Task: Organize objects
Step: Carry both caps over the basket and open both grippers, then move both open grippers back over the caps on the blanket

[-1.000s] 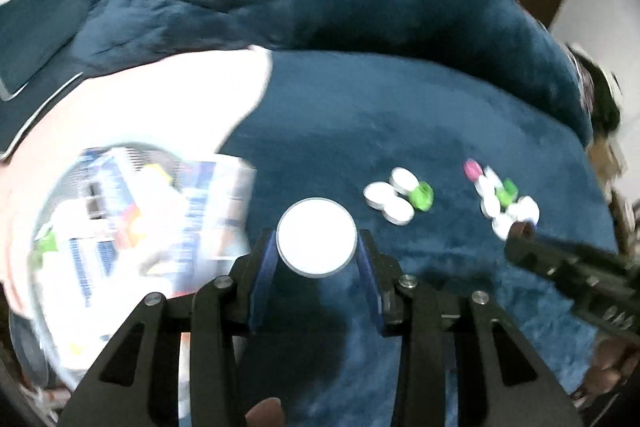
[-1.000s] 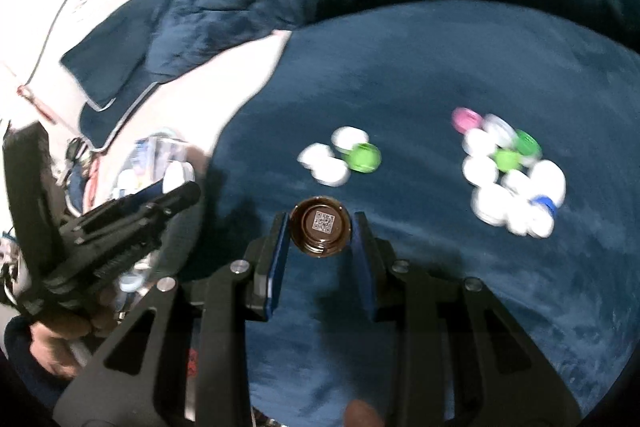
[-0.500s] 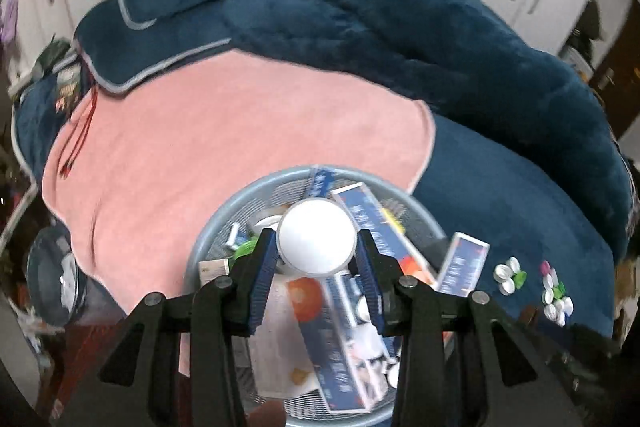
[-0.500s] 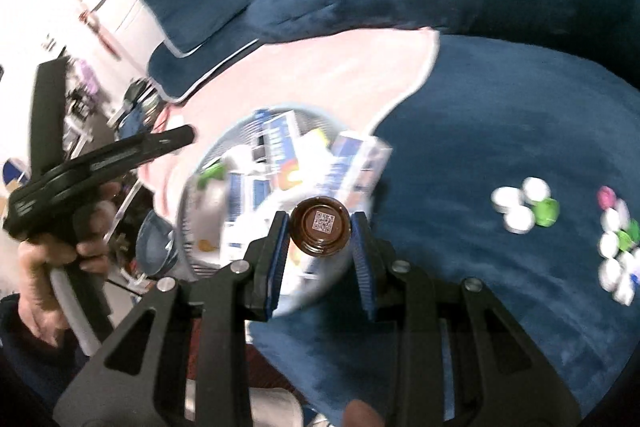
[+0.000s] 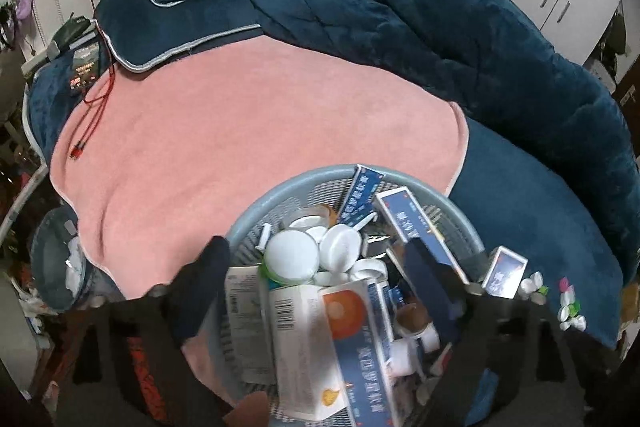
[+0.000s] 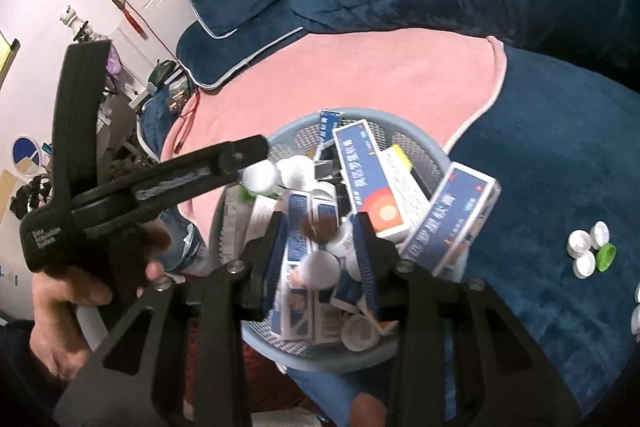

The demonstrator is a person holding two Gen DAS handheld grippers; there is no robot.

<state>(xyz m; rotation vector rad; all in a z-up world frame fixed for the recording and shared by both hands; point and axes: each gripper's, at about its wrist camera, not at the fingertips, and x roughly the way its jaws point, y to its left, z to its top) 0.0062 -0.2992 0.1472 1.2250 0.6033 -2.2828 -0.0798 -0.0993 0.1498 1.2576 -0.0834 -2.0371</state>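
The white cap [image 5: 291, 254] is lying loose in the grey mesh basket [image 5: 280, 195], just beyond the left tongs [image 5: 316, 267], whose jaws are opening wide with nothing pressed between them. The brown cap [image 6: 320, 227] is sitting among the boxes and lids inside the basket [image 6: 436, 151], between the jaws of the right tongs [image 6: 320, 247], which are opening and no longer pressing on it. To the right of the right tongs, more caps [image 6: 590, 247] are lying on the blue bedspread [image 6: 560, 167]. Beyond the basket a pink towel [image 5: 240, 127] is covering the bed.
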